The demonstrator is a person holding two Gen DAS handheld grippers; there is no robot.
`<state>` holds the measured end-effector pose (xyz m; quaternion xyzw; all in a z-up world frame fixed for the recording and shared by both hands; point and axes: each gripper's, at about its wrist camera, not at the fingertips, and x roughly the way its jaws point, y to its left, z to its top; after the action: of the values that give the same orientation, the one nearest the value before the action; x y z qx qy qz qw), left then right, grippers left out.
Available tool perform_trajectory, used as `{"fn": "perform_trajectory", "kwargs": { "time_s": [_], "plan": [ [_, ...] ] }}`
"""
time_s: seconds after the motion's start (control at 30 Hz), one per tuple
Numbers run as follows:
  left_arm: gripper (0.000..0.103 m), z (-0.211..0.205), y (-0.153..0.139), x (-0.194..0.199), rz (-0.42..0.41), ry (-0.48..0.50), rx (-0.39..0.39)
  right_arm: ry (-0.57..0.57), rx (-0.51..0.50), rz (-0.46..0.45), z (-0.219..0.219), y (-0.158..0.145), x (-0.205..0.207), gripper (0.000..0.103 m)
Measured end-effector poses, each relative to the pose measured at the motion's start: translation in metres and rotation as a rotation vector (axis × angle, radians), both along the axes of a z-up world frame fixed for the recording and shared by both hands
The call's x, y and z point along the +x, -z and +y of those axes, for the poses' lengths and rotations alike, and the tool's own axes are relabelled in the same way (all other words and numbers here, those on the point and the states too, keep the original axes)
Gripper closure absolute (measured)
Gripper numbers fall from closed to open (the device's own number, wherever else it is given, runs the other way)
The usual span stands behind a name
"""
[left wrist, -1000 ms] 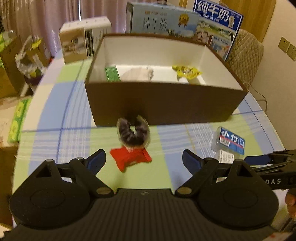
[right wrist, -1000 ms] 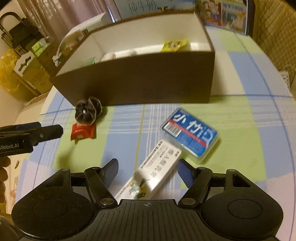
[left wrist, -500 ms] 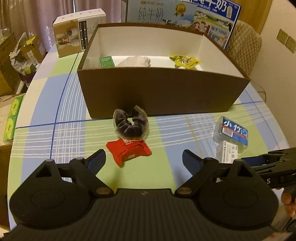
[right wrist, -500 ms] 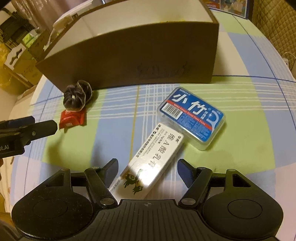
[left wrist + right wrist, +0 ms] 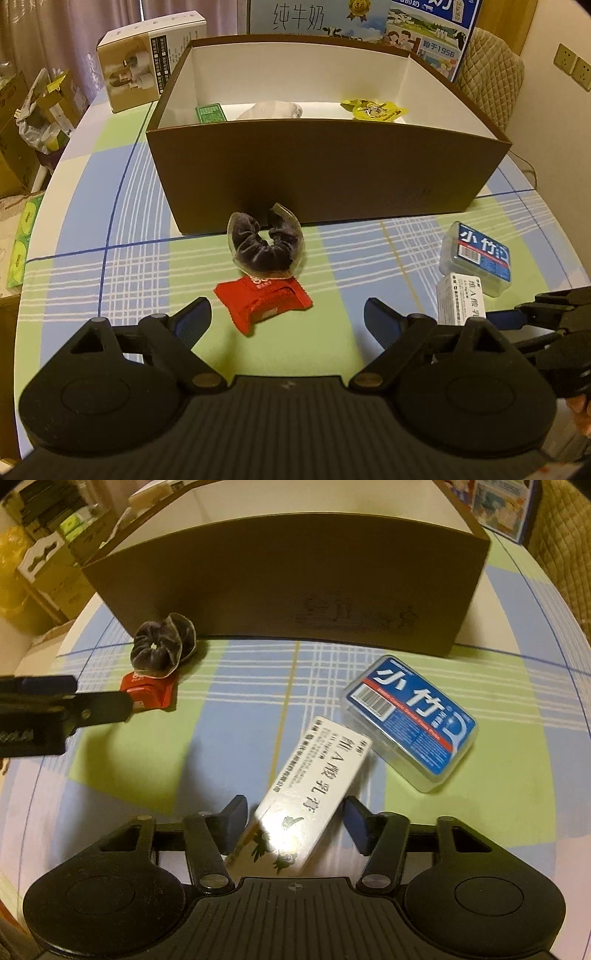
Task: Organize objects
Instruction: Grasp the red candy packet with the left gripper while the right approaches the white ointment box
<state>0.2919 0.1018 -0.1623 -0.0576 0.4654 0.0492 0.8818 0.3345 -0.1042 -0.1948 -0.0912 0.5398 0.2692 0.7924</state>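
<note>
Between my right gripper's [image 5: 295, 818] spread fingers lies the white ointment box [image 5: 314, 797], ungrasped; my left gripper [image 5: 286, 319] hovers released over the red snack packet [image 5: 264, 299].

A lived-in home room is showing here: curtains [image 5: 74, 33] are hanging ahead to the left, a quilted chair [image 5: 491, 70] is sitting ahead to the right by wall sockets [image 5: 574, 66], milk cartons [image 5: 354, 18] are standing beyond the checked tablecloth [image 5: 92, 206], cardboard clutter [image 5: 22, 122] is piling far left.
</note>
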Motion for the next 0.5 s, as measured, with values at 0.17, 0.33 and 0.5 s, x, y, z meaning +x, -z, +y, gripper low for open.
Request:
{"fn": "perform_trajectory", "kwargs": {
  "time_s": [0.17, 0.33, 0.5],
  "plan": [
    [0.015, 0.001, 0.01, 0.007, -0.026, 0.051, 0.041, -0.033, -0.016, -0.038, 0.006, 0.001, -0.001, 0.059],
    [0.015, 0.01, 0.017, 0.013, -0.052, 0.043, 0.006, -0.04, -0.039, -0.057, 0.009, 0.002, 0.002, 0.06],
    [0.015, 0.017, 0.028, 0.026, -0.063, 0.074, 0.0, -0.028, -0.036, -0.049, 0.008, 0.002, 0.004, 0.06]
  ]
}}
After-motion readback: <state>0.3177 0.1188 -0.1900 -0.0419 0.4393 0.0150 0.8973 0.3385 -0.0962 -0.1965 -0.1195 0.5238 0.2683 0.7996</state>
